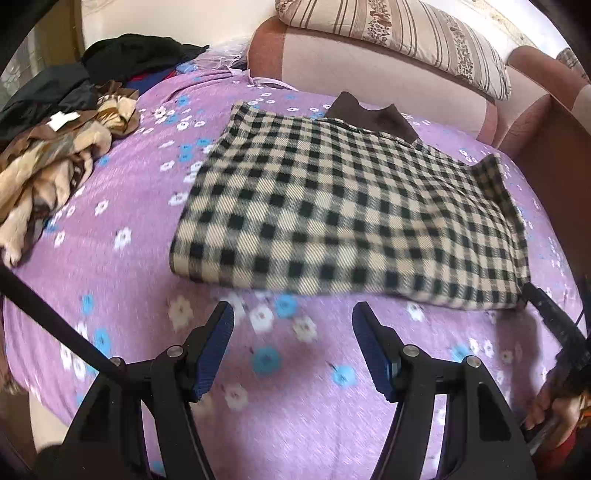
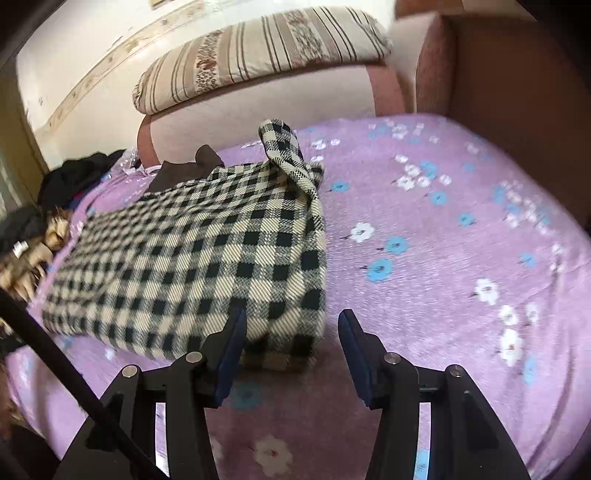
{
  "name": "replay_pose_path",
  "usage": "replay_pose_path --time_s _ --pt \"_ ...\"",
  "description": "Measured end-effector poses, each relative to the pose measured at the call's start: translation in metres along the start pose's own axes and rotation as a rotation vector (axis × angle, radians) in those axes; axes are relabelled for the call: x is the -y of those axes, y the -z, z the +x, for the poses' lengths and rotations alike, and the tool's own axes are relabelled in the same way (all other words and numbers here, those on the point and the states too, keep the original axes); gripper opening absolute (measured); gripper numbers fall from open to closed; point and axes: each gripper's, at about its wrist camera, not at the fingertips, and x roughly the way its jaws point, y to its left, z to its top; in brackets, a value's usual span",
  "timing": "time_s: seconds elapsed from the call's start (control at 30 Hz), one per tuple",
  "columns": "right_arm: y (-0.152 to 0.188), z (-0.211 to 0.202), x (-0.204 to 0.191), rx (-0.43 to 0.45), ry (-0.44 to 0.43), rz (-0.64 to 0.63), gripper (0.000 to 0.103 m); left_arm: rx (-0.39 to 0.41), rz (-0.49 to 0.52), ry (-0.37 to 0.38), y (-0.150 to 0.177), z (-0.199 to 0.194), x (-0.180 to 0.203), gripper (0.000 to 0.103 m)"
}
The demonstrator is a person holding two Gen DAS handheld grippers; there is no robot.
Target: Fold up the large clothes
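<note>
A cream-and-black checked garment point(image 1: 351, 206) lies folded into a rectangle on the purple flowered bedsheet point(image 1: 129, 266), its brown collar point(image 1: 373, 114) at the far edge. My left gripper point(image 1: 293, 314) hovers open over bare sheet just short of the garment's near edge, nothing between its fingers. In the right wrist view the same garment point(image 2: 192, 258) has a loose flap point(image 2: 288, 155) standing up at its far right corner. My right gripper point(image 2: 291, 321) is open at the near right corner; the cloth shows between the fingers, and the pads do not press on it.
A heap of brown-and-cream fabric point(image 1: 55, 158) and dark clothes point(image 1: 133, 55) sits at the bed's far left. A striped pillow point(image 1: 406, 33) rests on the pink padded headboard point(image 1: 332, 62). A person's hand point(image 1: 550, 406) shows at the right edge. Bare sheet point(image 2: 461, 240) stretches right of the garment.
</note>
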Motion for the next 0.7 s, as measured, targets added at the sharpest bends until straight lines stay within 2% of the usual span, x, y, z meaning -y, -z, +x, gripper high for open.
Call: replay_pose_path --time_s 0.2,0.4,0.53,0.63,0.7 --pt "0.003 -0.005 -0.003 0.036 0.022 -0.039 0.056 -0.008 -0.006 -0.009 0.016 -0.005 0.018 0.066" --pt "0.003 -0.013 -0.009 0.096 0.082 -0.061 0.056 -0.033 0.026 -0.023 0.030 0.002 0.034 0.066" --pt "0.003 -0.009 -0.008 0.077 0.075 -0.058 0.055 -0.038 0.038 -0.015 0.034 0.002 0.038 0.066" --pt "-0.001 -0.011 0.012 0.079 0.098 0.029 0.056 -0.047 0.020 -0.014 0.030 0.000 0.031 0.066" --pt "-0.003 -0.008 0.034 0.048 0.047 0.137 0.056 -0.022 0.005 0.002 0.025 -0.006 0.023 0.066"
